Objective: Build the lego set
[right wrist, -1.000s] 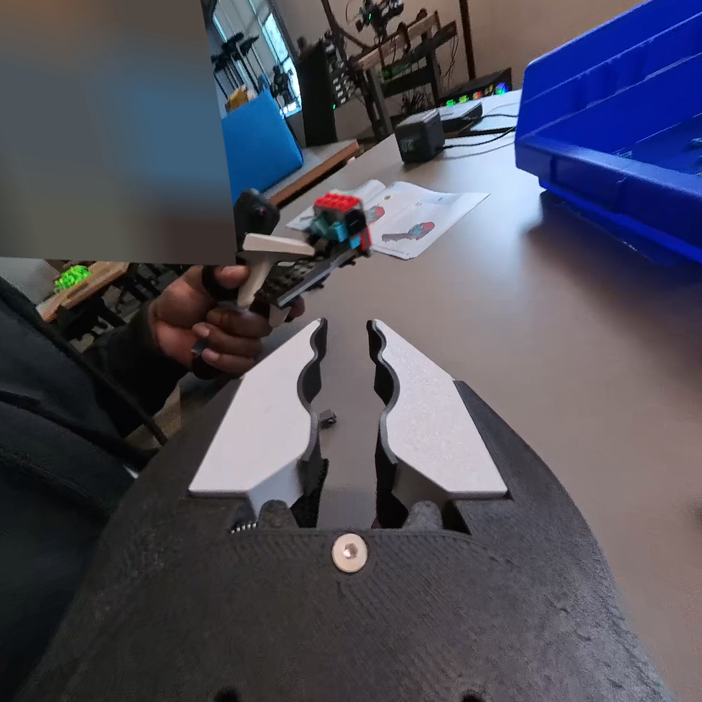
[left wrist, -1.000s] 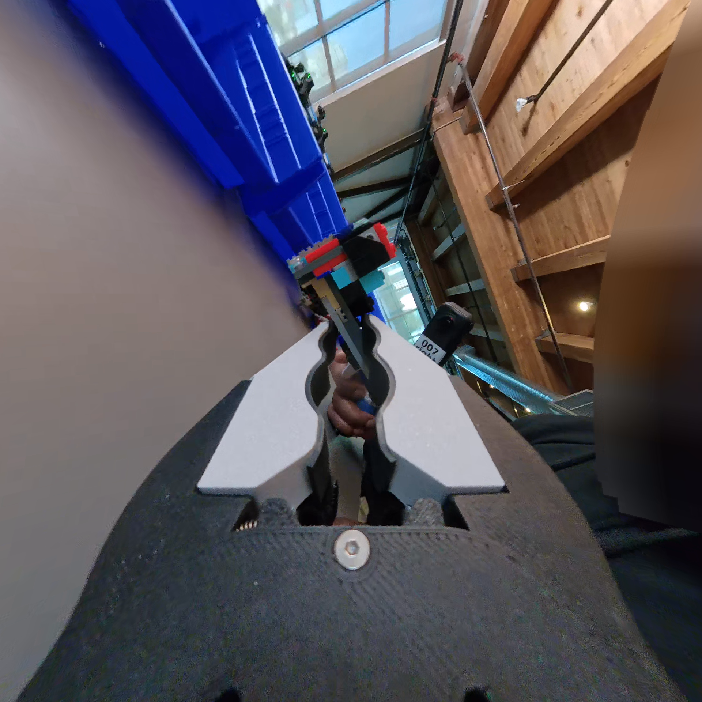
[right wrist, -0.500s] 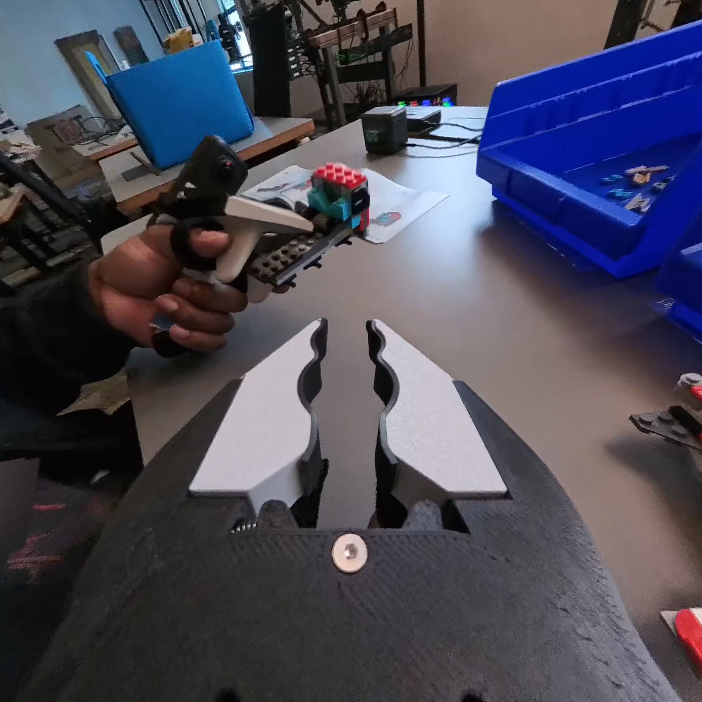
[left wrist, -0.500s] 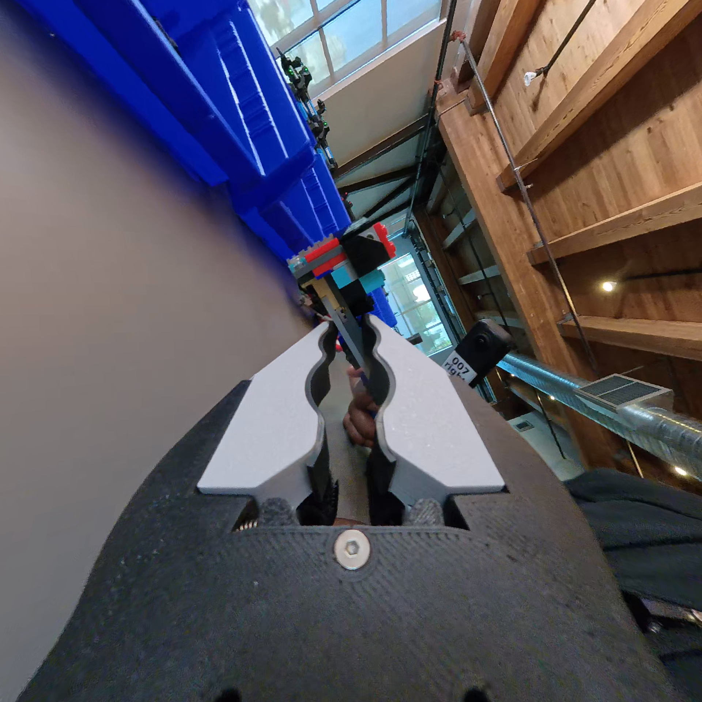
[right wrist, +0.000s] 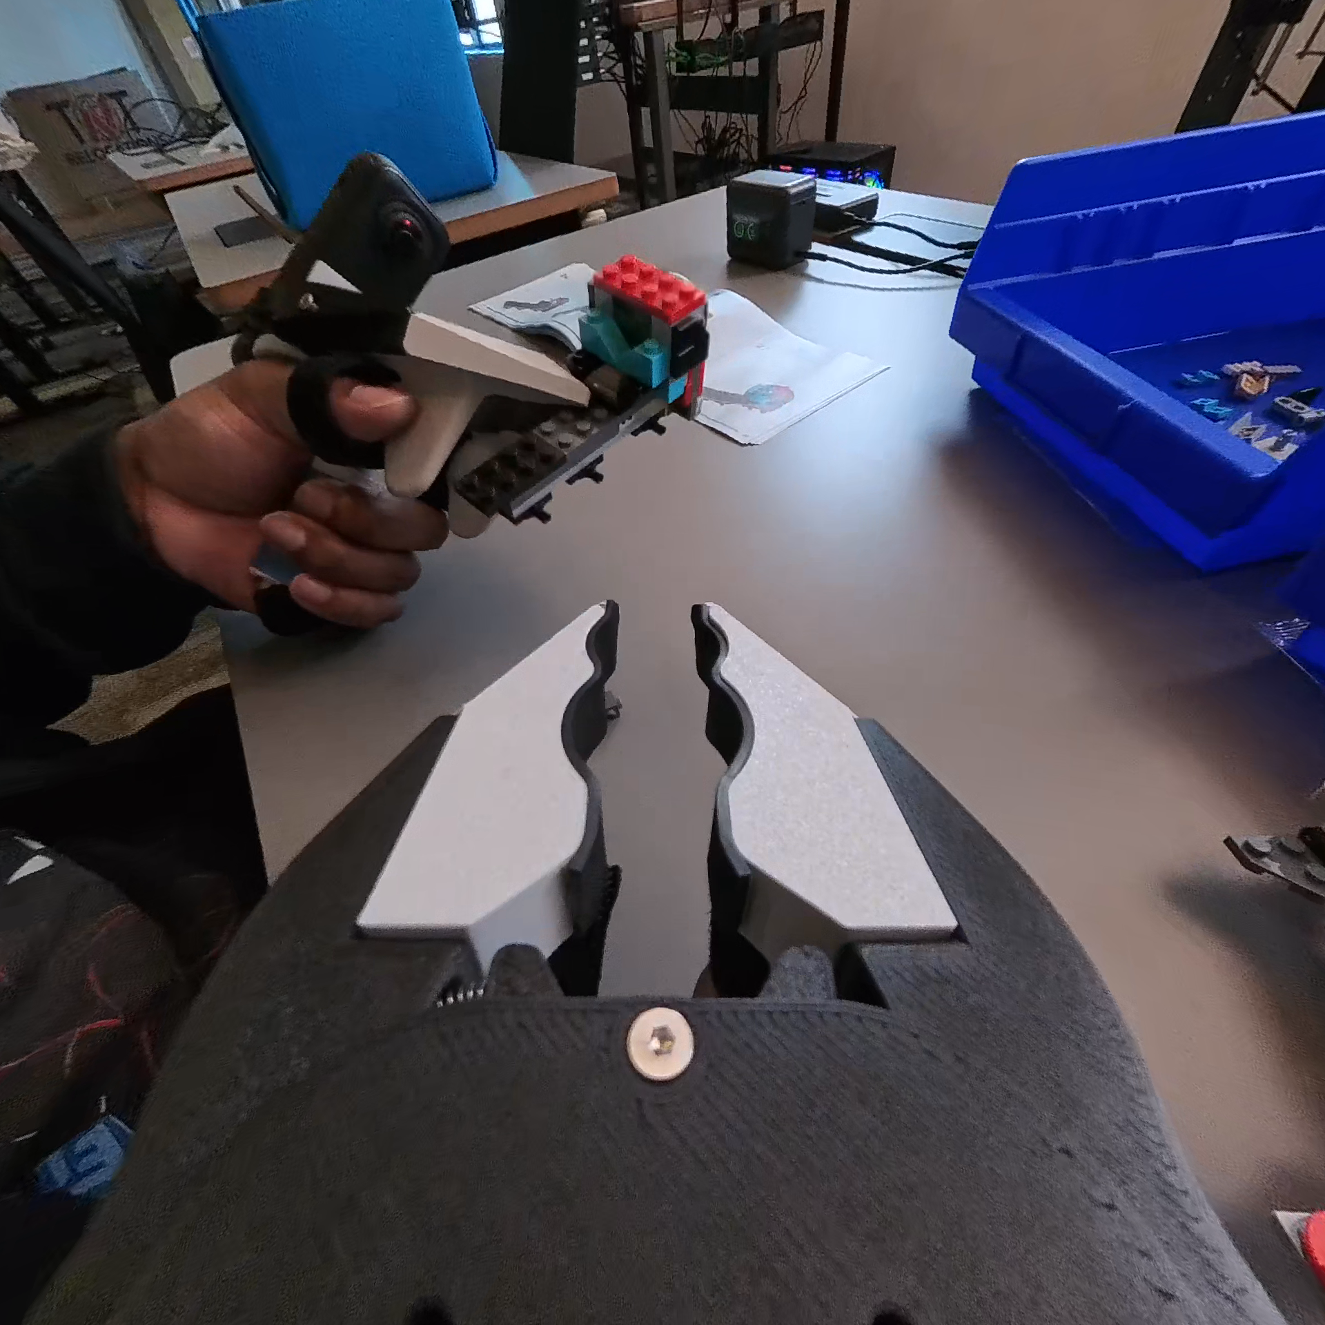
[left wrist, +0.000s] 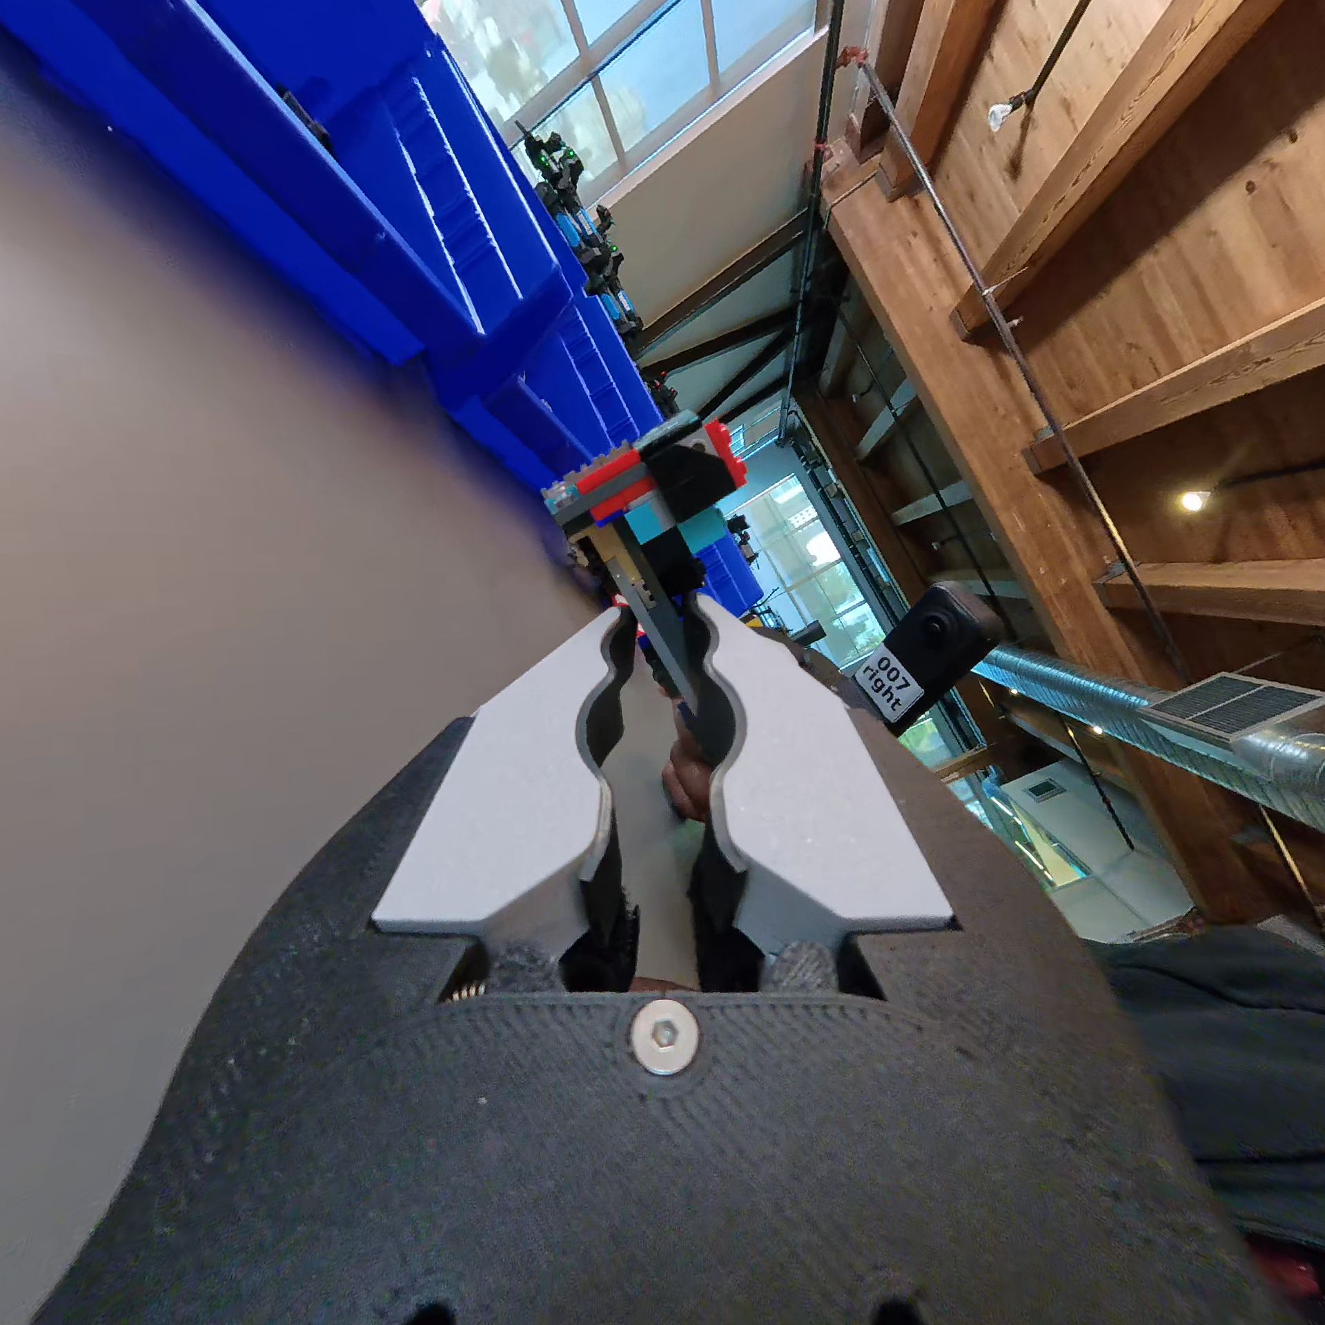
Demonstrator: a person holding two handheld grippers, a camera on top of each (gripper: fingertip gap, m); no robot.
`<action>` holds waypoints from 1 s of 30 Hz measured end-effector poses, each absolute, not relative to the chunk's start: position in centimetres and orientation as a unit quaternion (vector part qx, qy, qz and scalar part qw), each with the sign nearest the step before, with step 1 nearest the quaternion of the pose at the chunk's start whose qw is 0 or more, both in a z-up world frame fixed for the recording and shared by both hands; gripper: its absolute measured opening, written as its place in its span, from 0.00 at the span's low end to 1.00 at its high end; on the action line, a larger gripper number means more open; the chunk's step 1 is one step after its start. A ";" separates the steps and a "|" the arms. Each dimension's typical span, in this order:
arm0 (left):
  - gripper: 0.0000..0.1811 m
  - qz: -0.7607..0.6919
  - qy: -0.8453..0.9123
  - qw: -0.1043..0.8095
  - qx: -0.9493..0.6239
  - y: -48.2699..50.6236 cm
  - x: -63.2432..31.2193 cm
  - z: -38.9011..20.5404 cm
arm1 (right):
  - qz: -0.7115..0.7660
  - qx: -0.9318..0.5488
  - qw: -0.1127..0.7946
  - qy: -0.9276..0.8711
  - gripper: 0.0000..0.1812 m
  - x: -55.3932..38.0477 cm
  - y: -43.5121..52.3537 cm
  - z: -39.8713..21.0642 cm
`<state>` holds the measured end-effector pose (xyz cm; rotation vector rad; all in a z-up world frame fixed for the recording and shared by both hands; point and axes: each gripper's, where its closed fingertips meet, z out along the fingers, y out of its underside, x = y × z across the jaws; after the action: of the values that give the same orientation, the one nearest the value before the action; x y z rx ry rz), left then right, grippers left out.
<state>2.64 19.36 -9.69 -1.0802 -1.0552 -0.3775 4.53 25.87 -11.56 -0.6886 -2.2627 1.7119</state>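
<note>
We have the model (right wrist: 631, 358) partly built: a red, teal and black block stands on one end of a dark plate that our left gripper (right wrist: 530, 430) clamps by its other end, lifted above the bench (right wrist: 824, 573) near its left edge. Our right gripper (right wrist: 649, 616) hangs empty with jaws apart. Much seems left to add, we judge: loose pieces (right wrist: 1247, 401) lie in the blue bin (right wrist: 1118, 287) at the right, and another plate (right wrist: 1283, 860) by the right edge.

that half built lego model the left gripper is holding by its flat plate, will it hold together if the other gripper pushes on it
Probably stiff along the lego model, since its long dark plate is one flat strip. It looks top-heavy: the red and teal block stack sits at the far end, away from the left gripper, so a push there could lever it loose. Small pieces may pop off.
</note>
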 end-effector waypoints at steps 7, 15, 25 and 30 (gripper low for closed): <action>0.07 -0.170 -0.473 0.708 -0.496 19.8 2.6 -9.8 | 0.591 -0.250 0.116 -0.758 0.12 4.0 26.2 -11.2; 0.08 -0.155 -0.475 0.701 -0.509 20.3 2.5 -10.1 | 0.610 -0.257 0.117 -0.741 0.12 4.0 26.7 -10.5; 0.07 -0.171 -0.487 0.702 -0.491 19.7 2.4 -10.2 | 0.589 -0.283 0.097 -0.750 0.13 3.3 26.9 -11.4; 0.07 -0.182 -0.512 0.676 -0.498 19.6 2.5 -11.3 | 0.555 -0.271 0.074 -0.783 0.16 2.8 27.0 -12.6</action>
<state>2.49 19.60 -11.26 -1.1203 -1.1515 -0.4101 2.82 26.97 -12.64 -0.8137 -2.3502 1.6669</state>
